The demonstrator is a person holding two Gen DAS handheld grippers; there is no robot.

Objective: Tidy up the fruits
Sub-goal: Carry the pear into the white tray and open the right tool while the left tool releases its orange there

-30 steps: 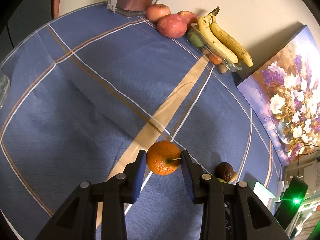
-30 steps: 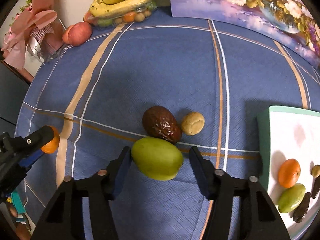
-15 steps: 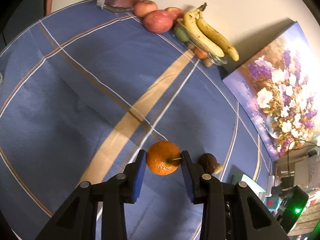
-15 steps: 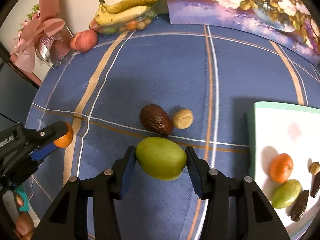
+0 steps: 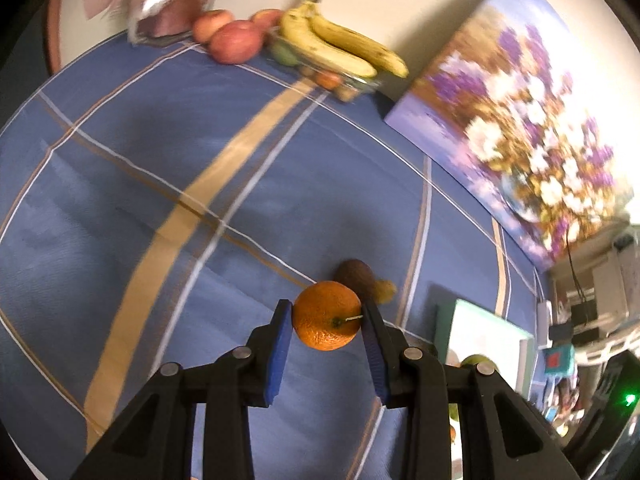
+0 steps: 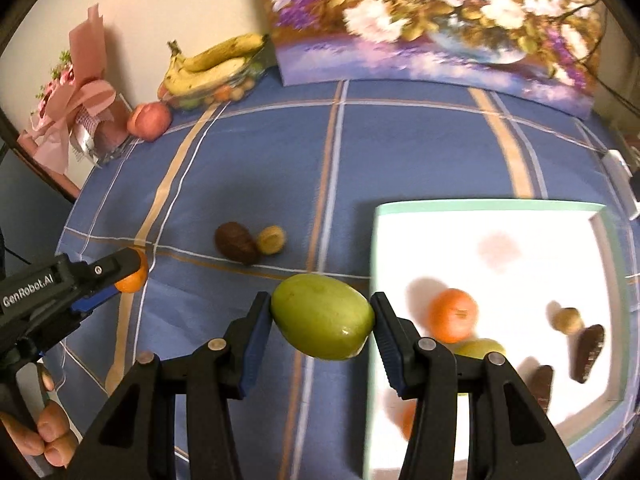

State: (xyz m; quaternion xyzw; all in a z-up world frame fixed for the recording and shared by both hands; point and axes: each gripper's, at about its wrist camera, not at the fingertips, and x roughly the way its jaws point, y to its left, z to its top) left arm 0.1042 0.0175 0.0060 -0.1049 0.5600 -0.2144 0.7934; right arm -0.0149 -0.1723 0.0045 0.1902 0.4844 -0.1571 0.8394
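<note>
My left gripper (image 5: pixel 326 322) is shut on an orange (image 5: pixel 325 317) and holds it above the blue cloth; it also shows in the right wrist view (image 6: pixel 120 276) at the left. My right gripper (image 6: pixel 320 320) is shut on a green mango (image 6: pixel 322 316), held above the cloth beside the left edge of the white tray (image 6: pixel 500 224). The tray holds an orange (image 6: pixel 454 314), a green fruit (image 6: pixel 478 348), a small brown fruit (image 6: pixel 567 319) and dark pieces (image 6: pixel 588 347). A dark brown fruit (image 6: pixel 235 241) and a small tan fruit (image 6: pixel 272 239) lie on the cloth.
At the back stand a clear box with bananas (image 6: pixel 212 66), red apples (image 6: pixel 149 120), a pink wrapped bouquet (image 6: pixel 80 108) and a flower painting (image 6: pixel 440 24). The tray's corner (image 5: pixel 480 332) shows in the left wrist view, right of my gripper.
Both grippers have moved right toward the tray with their fruits. The right gripper closed on the mango and lifted it; the tray now fills more of its view.
</note>
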